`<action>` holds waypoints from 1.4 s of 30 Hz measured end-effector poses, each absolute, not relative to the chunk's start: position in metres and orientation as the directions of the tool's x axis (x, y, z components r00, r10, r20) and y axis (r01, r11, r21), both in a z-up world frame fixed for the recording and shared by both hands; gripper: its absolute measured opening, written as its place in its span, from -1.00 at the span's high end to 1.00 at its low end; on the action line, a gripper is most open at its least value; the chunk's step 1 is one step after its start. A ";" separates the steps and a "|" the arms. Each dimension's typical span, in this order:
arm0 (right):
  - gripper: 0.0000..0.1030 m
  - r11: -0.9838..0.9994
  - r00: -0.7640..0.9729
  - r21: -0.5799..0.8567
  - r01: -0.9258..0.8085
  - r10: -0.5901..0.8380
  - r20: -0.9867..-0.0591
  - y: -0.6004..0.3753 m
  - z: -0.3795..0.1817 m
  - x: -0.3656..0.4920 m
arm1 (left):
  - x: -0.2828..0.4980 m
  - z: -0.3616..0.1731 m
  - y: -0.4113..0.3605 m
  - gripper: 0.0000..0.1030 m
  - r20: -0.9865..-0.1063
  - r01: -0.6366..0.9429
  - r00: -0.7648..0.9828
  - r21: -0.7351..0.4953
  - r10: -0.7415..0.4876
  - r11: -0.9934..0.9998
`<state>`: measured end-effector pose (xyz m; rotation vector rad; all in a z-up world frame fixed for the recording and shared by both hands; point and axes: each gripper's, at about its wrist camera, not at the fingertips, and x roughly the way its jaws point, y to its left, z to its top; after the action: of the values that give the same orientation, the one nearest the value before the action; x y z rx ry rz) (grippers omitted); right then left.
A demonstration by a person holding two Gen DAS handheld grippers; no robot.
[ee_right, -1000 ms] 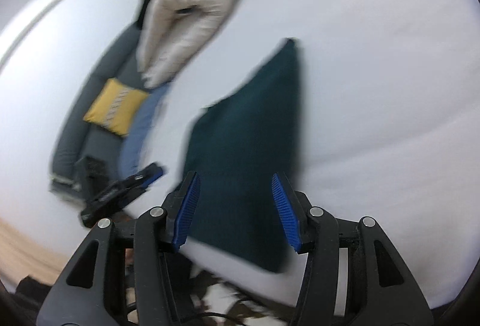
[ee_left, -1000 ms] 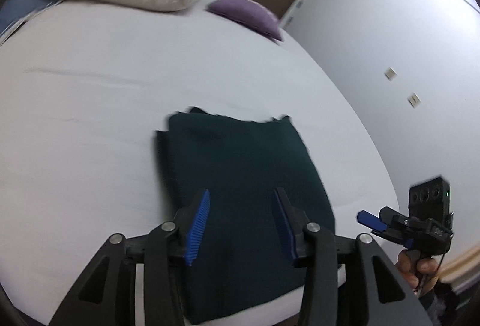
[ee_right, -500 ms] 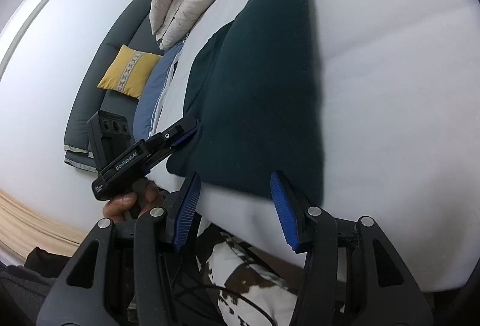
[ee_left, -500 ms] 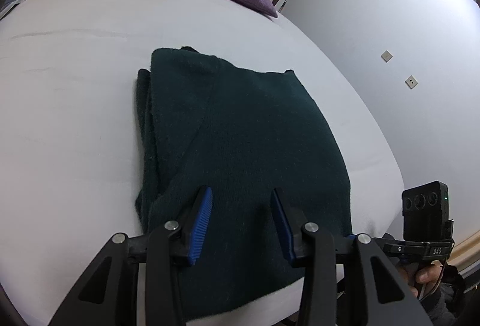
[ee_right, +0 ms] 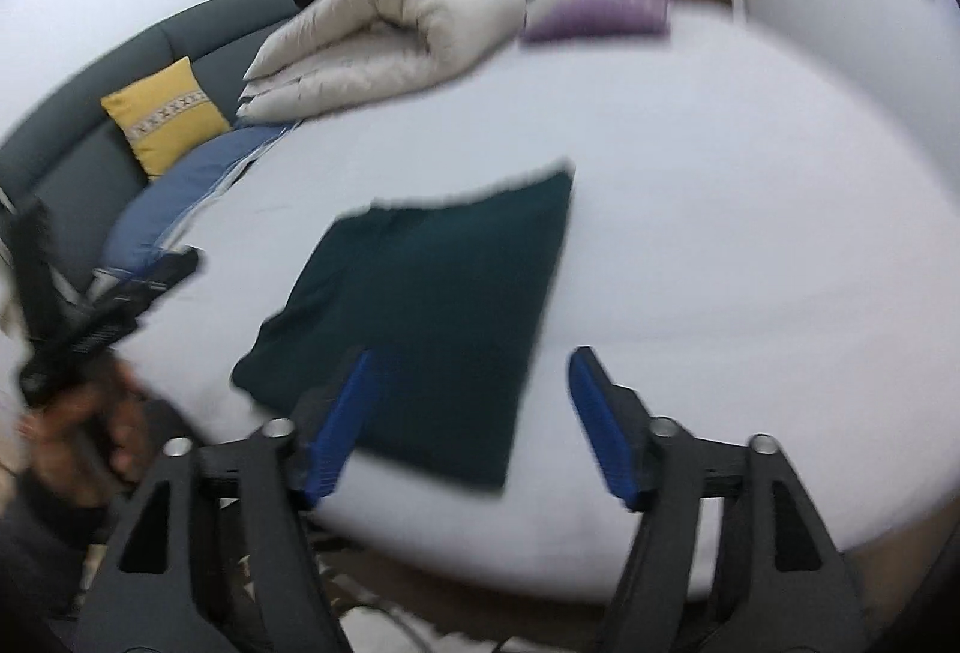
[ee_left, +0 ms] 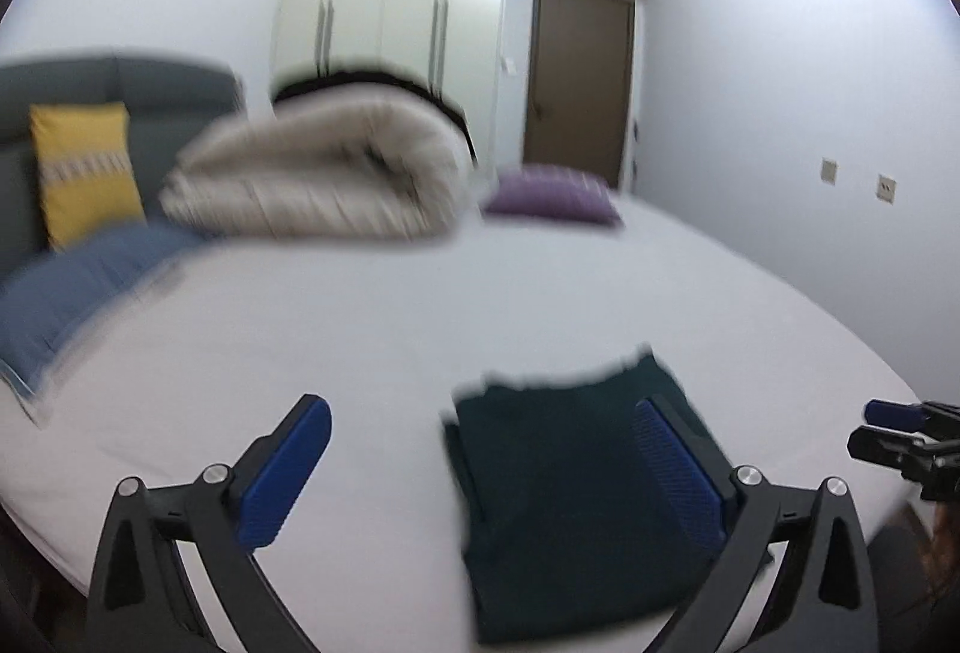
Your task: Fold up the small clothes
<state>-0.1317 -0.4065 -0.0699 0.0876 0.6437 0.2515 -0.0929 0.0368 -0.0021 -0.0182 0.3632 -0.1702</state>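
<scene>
Left gripper is spread wide and holding nothing, hanging above the near edge of the dark green garment; right gripper is also wide and bare, off the garment's near right corner. Garment lies flat as a compact rectangle near my edge of the white bed, well apart from the rolled duvet and purple pillow beyond it. I read both jaws clear of the cloth as this fold being done and the piece left to sit.
</scene>
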 end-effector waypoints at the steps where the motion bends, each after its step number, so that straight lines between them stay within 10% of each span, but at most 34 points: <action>1: -0.49 0.972 0.794 0.127 -0.198 0.236 -0.560 -0.403 -0.061 -0.134 | -0.099 0.008 0.037 -1.00 -0.319 0.139 0.937 -0.024 -0.139 0.990; 9: -1.00 0.992 0.968 -0.092 -0.091 0.066 -0.243 -0.382 0.012 -0.176 | -0.145 0.070 0.039 -1.00 -0.023 -0.070 0.997 0.058 0.072 0.996; 17: -1.00 0.984 0.975 0.145 -0.101 0.127 -0.180 -0.409 0.053 -0.184 | -0.128 0.077 0.028 -1.00 -0.258 -0.001 0.966 0.126 0.033 0.992; 24: -1.00 0.992 0.955 0.124 -0.016 0.052 -0.292 -0.407 0.041 -0.168 | -0.088 0.027 0.023 -1.00 -0.560 0.026 0.829 0.070 0.018 0.997; 28: -1.00 0.995 0.854 0.096 0.040 0.016 -0.519 -0.399 0.005 -0.132 | -0.072 -0.010 0.025 -1.00 -0.693 0.052 0.719 -0.007 -0.042 0.999; 42: -1.00 0.990 0.649 0.107 0.086 0.026 -0.761 -0.385 -0.102 -0.101 | -0.071 -0.063 0.023 -1.00 -0.760 0.037 0.650 0.028 -0.003 0.999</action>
<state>-0.1015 -0.3848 -0.1020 0.1381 0.8649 -0.0347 -0.0705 0.0229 -0.0632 0.0418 0.8627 -0.0223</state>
